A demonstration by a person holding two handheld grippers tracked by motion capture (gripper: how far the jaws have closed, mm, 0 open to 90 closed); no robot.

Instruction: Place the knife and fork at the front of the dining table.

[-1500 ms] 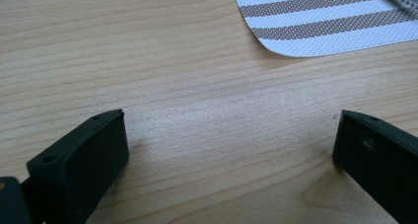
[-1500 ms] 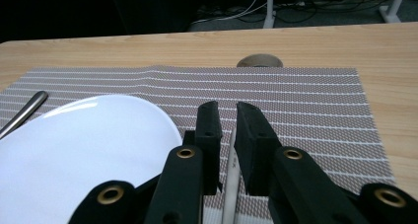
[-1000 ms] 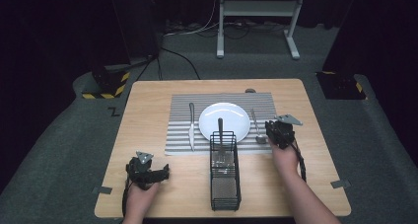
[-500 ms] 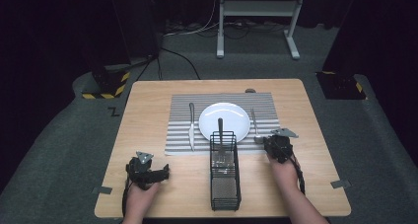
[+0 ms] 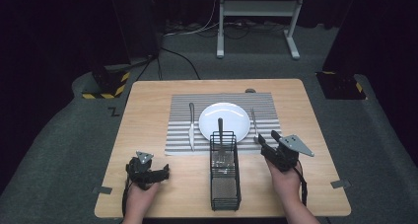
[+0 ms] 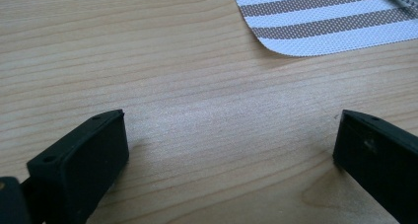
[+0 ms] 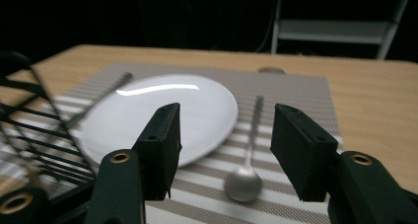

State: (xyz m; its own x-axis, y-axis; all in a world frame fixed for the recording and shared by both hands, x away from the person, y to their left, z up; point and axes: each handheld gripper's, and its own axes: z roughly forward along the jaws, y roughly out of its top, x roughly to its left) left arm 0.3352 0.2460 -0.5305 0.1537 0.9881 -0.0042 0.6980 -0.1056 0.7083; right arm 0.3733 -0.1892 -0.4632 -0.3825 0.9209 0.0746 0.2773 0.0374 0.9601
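A white plate (image 5: 224,116) (image 7: 162,113) sits on a striped placemat (image 5: 180,135) (image 7: 296,93). On the mat, a knife (image 5: 191,128) lies left of the plate and a spoon (image 5: 254,123) (image 7: 245,180) lies right of it. My right gripper (image 5: 267,141) (image 7: 226,135) hovers just short of the spoon's near end. Its jaws have just been opening and stand open, with nothing pressed between them. My left gripper (image 5: 165,172) (image 6: 231,135) rests wide open over bare wood near the front left.
A black wire caddy (image 5: 225,177) (image 7: 34,130) stands in front of the plate between my hands, and a utensil handle (image 5: 220,130) sticks up from it. The placemat's corner (image 6: 320,21) lies ahead of the left gripper. A metal stand (image 5: 256,17) is on the floor beyond the table.
My right gripper has drawn back from beside the plate toward the near edge, and its jaws have opened. The spoon stays on the mat. The left gripper has not moved.
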